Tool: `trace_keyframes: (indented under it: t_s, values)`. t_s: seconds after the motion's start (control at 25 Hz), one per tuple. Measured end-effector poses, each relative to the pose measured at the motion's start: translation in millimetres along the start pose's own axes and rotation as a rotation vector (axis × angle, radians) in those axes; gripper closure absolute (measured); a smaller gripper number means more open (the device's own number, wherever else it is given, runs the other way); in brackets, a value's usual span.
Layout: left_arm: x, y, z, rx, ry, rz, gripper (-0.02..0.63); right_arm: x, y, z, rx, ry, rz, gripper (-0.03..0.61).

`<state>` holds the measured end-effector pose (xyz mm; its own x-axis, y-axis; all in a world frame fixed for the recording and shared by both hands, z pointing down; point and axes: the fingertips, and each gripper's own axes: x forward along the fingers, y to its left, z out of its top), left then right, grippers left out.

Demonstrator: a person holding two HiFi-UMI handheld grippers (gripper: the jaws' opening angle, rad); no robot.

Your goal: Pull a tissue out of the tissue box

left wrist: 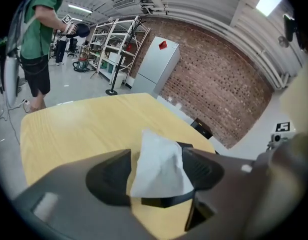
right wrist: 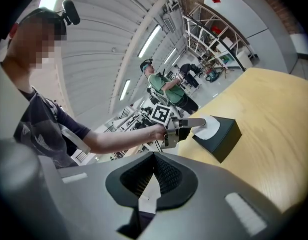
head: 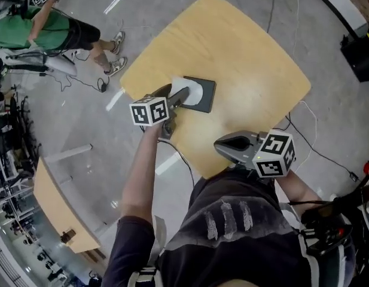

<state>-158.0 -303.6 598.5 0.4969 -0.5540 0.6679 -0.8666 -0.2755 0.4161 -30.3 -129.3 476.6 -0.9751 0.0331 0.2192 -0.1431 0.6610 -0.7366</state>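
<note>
— tissue box (head: 205, 95), where is it?
— flat on the pale wooden surface (head: 250, 58), near the left edge in the head view; it is dark, and a white tissue (left wrist: 161, 164) stands up out of its top
— and the left gripper (head: 179, 96)?
— tilted down over the box with its jaws spread, one on each side of the tissue; the tissue stands between the pads and is not squeezed
— the right gripper (head: 223, 145)?
— at the near edge of the surface, well apart from the box and facing it, jaws closed together with nothing between them
— anyone else around?
— a person in a green shirt (head: 46, 31), standing on the grey floor beyond the surface
</note>
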Motion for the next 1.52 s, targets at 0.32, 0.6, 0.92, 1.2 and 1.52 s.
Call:
trace_keyframes:
  t_s: [0.32,0.6,0.92,1.2,1.52]
  values:
    - [-11,13,-5,-0.059,-0.03,-0.025,0.405,16,4,-5,-0.022,0.027,0.009,0.581]
    - [-25,16,2,-0.049,-0.077,0.01,0.546,17,11,-5,-0.048,0.043,0.014,0.581]
    - [-35,12,6,-0.035,-0.107,0.016,0.607,19,19,-12,-0.06,0.053,0.028,0.581]
    - [-41,6,15,-0.056,-0.146,0.004,0.609,15,22,-12,-0.088,0.067,0.037,0.581]
    - [-57,2,23,-0.054,-0.182,0.016,0.609,16,32,-13,-0.104,0.082,0.05,0.581]
